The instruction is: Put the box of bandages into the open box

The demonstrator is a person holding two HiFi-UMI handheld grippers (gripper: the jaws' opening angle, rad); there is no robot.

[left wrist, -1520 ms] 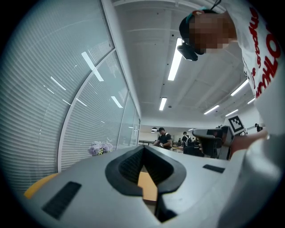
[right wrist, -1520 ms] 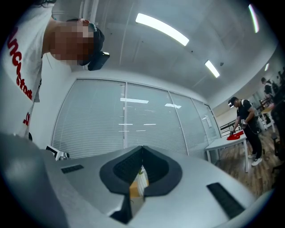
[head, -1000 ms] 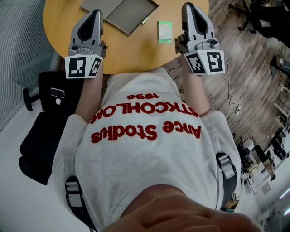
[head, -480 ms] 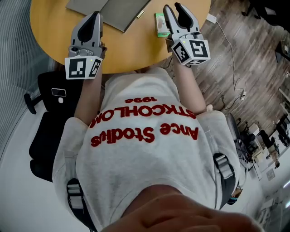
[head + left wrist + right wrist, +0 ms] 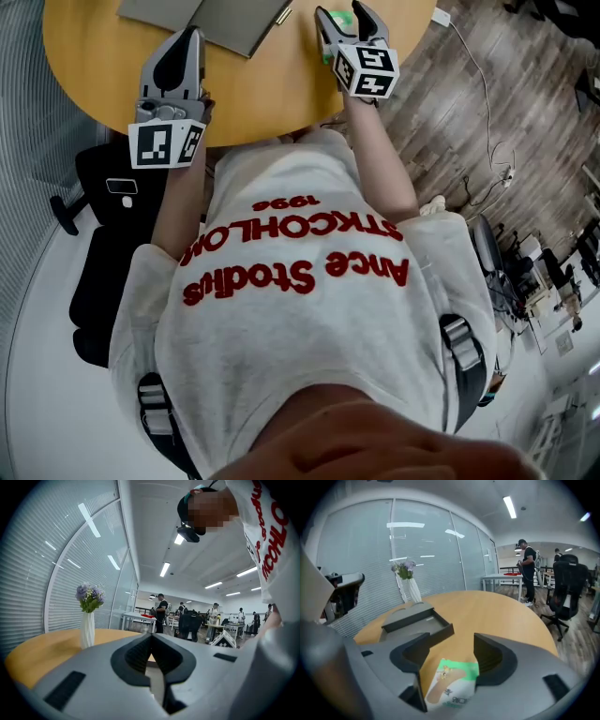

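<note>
The green and white box of bandages [image 5: 451, 682] lies flat on the round wooden table [image 5: 267, 89]. My right gripper [image 5: 451, 641] points down over it; its jaws have just been opening and now stand open with the box between them, the pads not pressing. In the head view a green edge of the box [image 5: 327, 52] shows beside the right gripper [image 5: 340, 11]. The open grey box [image 5: 419, 620] stands beyond it, to the left [image 5: 225, 19]. My left gripper [image 5: 193, 34] hovers over the table's near left part, shut and empty [image 5: 151, 637].
A white vase of purple flowers [image 5: 408, 585] stands at the table's far side [image 5: 88, 620]. A black office chair [image 5: 98, 253] is at my left, and a cable [image 5: 483, 84] trails on the wooden floor at right. People and desks fill the room behind.
The right gripper has dropped from above the table's right side down over the bandage box, and its jaws have spread apart. The left gripper has sunk a little.
</note>
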